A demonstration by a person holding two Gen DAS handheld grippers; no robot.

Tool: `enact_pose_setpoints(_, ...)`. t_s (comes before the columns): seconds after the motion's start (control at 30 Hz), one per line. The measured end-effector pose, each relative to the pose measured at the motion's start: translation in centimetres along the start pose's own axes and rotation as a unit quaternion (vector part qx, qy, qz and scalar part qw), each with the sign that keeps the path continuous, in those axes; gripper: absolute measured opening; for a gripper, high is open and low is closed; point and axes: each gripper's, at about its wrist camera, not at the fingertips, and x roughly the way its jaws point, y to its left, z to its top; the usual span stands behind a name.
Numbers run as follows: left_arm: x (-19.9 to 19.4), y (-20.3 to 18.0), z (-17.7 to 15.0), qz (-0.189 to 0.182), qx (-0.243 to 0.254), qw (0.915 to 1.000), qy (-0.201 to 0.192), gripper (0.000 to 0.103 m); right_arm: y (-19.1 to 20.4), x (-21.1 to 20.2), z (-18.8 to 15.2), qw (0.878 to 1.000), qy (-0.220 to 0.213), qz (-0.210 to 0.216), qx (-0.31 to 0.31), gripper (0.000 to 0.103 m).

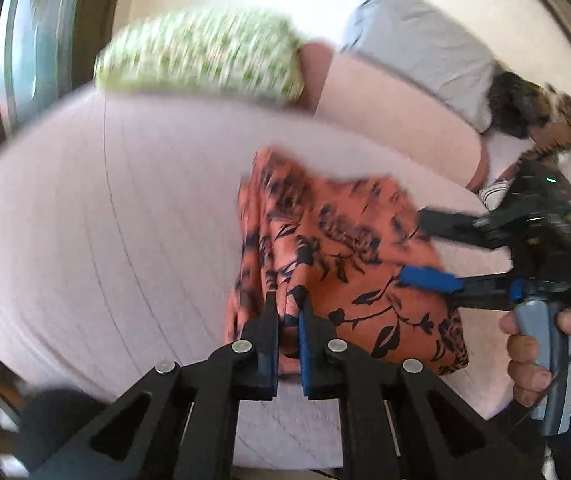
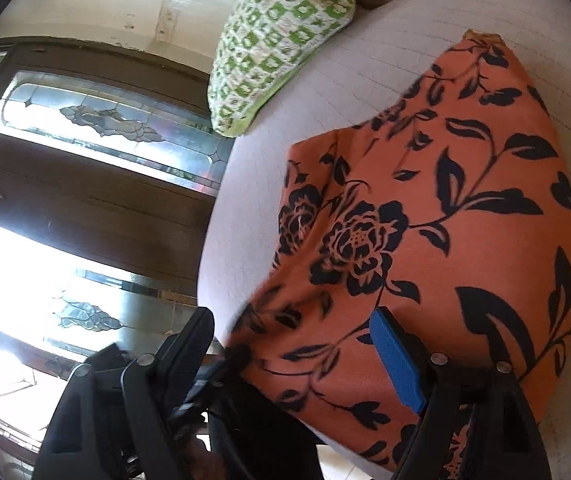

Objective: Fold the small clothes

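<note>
An orange garment with a dark floral print [image 1: 337, 256] lies partly folded on a pale pink quilted surface [image 1: 125, 220]. My left gripper [image 1: 287, 312] is shut on the garment's near edge, with cloth pinched between its pads. My right gripper [image 1: 417, 248] shows at the right of the left wrist view, jaws open, its blue-padded finger [image 1: 429, 280] lying on the garment. In the right wrist view the garment [image 2: 445, 220] fills the middle, and the right gripper [image 2: 297, 340] is open with the cloth's edge between its fingers. The left gripper is at the bottom there, holding the cloth.
A green and white patterned pillow [image 1: 201, 56] lies at the far edge of the surface [image 2: 285, 32]. A grey garment [image 1: 425, 44] and a dark mottled cloth [image 1: 533, 108] lie at the far right. A wooden door with leaded glass [image 2: 97, 120] stands to the left.
</note>
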Motion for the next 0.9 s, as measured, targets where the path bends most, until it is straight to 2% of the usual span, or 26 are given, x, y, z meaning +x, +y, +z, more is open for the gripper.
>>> enact_pose_setpoints(0.03, 0.1, -0.1, -0.1, 0.004, 0.008, 1.0, -0.001, 0.008, 0.3, 0.1, 0.0, 1.0, 0.0, 0.001, -0.006, 0.083)
enact_pose_setpoints(0.1, 1.9, 0.8, -0.7, 0.021, 0.005, 0.9995, 0.022, 0.008, 0.4, 0.5, 0.1, 1.0, 0.004, -0.007, -0.015, 0.083)
enact_pose_setpoints(0.17, 4.9, 3.0, -2.2, 0.029, -0.032, 0.9969, 0.067, 0.009, -0.2, 1.2, -0.1, 1.0, 0.015, -0.023, -0.006, 0.083)
enact_pose_setpoints(0.2, 5.7, 3.9, -2.9, 0.022, -0.051, 0.9956, 0.075, 0.011, -0.4, 1.4, -0.2, 1.0, 0.019, -0.023, -0.004, 0.083)
enact_pose_setpoints(0.33, 4.9, 3.1, -2.6, 0.036, -0.019, 0.9976, 0.056, 0.01, 0.3, 0.3, -0.9, 0.999, 0.014, -0.035, -0.023, 0.083)
enact_pose_setpoints(0.47, 5.1, 4.0, -2.6, 0.021, -0.044, 0.9969, 0.062, 0.01, 0.2, -2.0, -1.1, 0.999, -0.023, -0.034, -0.025, 0.084)
enact_pose_setpoints(0.53, 4.6, 3.8, -2.9, 0.024, -0.041, 0.9968, 0.064, 0.01, -1.5, -2.3, -1.3, 0.999, -0.035, -0.035, 0.0, 0.089)
enact_pose_setpoints(0.6, 4.3, 3.6, -3.0, 0.029, -0.038, 0.9965, 0.069, 0.011, -5.1, -0.8, -1.5, 0.998, -0.009, 0.004, 0.06, 0.089)
enact_pose_setpoints(0.7, 3.6, 1.9, -1.4, 0.046, -0.022, 0.9977, 0.046, 0.014, -6.1, -1.9, -1.4, 0.994, -0.033, 0.049, 0.092, 0.089)
enact_pose_setpoints(0.77, 1.4, 0.1, 0.3, 0.057, 0.01, 0.9983, -0.004, 0.014, -6.2, -1.9, -1.3, 0.994, -0.032, 0.053, 0.095, 0.089)
enact_pose_setpoints(0.83, 0.0, -1.9, 2.1, 0.042, 0.044, 0.9973, -0.041, 0.015, -6.4, -1.7, -1.4, 0.993, -0.035, 0.056, 0.094, 0.089)
enact_pose_setpoints(0.9, 0.6, -3.9, 3.8, 0.004, 0.062, 0.997, -0.046, 0.017, -6.1, -1.6, -1.6, 0.993, -0.043, 0.056, 0.09, 0.089)
